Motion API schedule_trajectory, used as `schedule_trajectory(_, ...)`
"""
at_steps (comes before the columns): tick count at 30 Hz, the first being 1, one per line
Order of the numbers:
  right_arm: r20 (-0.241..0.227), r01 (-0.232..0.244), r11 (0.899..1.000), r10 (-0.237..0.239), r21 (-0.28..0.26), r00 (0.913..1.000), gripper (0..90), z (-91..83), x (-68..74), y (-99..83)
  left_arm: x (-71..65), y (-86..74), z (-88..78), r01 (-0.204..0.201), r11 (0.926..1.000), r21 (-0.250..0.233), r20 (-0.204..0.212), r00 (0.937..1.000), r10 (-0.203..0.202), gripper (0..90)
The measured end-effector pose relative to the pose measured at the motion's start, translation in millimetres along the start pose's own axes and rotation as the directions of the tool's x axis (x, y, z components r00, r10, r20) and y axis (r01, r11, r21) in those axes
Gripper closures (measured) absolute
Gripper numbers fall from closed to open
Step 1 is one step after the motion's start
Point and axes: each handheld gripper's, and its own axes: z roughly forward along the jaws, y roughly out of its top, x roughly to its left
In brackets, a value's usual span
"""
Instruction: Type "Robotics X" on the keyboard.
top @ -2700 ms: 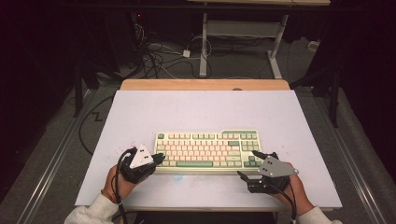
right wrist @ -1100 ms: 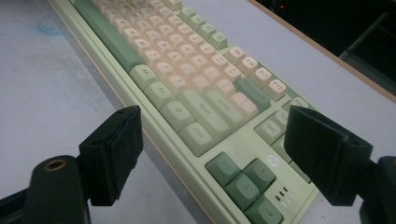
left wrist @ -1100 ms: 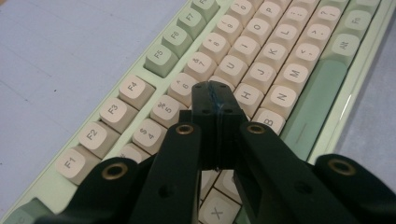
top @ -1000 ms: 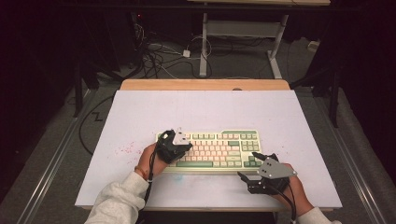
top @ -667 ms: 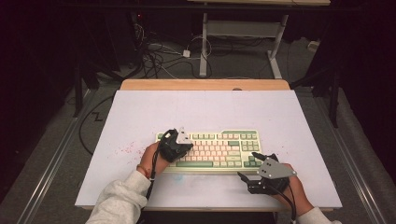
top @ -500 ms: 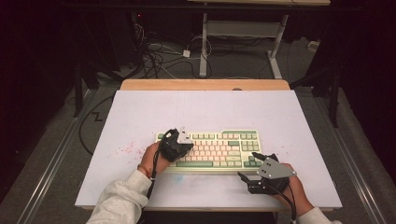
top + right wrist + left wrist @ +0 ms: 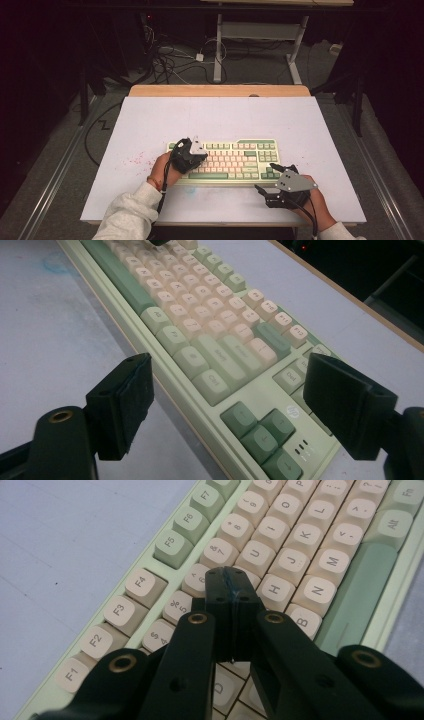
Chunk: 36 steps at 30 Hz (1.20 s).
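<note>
The keyboard lay near the front middle of the white table, its long side across the person's view; its keys were cream and green, with a long green space bar along the near edge.

The left gripper hovered over the keyboard's left part; in the left gripper view its jaws were pressed together with nothing between them, and the joined tips sat over the keys around 6, Y and G (whether they touched a key could not be told); the F-row ran off to the left of the tips in that view.

The right gripper rested at the keyboard's right front corner, on the table just beside the arrow keys; its jaws stood wide apart, and in the right gripper view the corner of the keyboard showed between the two pads without either pad touching it.

A faint pink smear marked the table left of the keyboard; cables lay on the floor beyond the table.
</note>
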Motion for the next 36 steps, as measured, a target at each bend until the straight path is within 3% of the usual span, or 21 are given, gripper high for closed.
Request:
schedule_trajectory(14,-0.005,-0.002,1.0,0.002,-0.002,1.0,20.9,0.1,-0.2,-0.3,0.9,-3.6,-13.0,-0.003,0.999,-0.045,-0.017,0.9999,0.002,87.4)
schedule_trajectory(15,-0.006,-0.001,1.0,0.001,-0.002,1.0,20.9,0.1,-0.2,-0.3,1.0,-3.9,-14.1,-0.005,0.9989,-0.047,-0.016,0.9999,0.004,84.0)
schedule_trajectory(21,-0.003,-0.003,1.0,0.003,-0.001,1.0,21.2,-0.4,-0.6,-0.2,0.5,-7.1,-21.1,-0.005,0.9961,-0.088,-0.03,0.9995,0.003,83.8)
schedule_trajectory(26,-0.002,-0.007,1.0,0.007,-0.005,1.0,21.2,-1.2,-1.4,-0.3,-0.7,-12.7,-27.9,-0.023,0.9913,-0.129,-0.033,0.9993,0.019,77.7)
schedule_trajectory(30,-0.001,-0.004,1.0,0.004,-0.005,1.0,21.2,-1.2,-1.2,-0.1,-2.0,-15.5,-32.5,-0.034,0.9884,-0.148,-0.056,0.9981,0.026,67.7)
schedule_trajectory(33,0.004,-0.006,1.0,0.006,-0.007,1.0,21.3,-1.5,-1.5,0.2,-3.0,-17.6,-34.3,-0.058,0.9879,-0.144,-0.091,0.9949,0.045,51.4)
schedule_trajectory(36,0.008,-0.006,1.0,0.007,-0.008,0.9999,21.9,-1.6,-2.5,0.5,-4.2,-21.3,-37.4,-0.065,0.9847,-0.162,-0.095,0.9942,0.05,40.4)
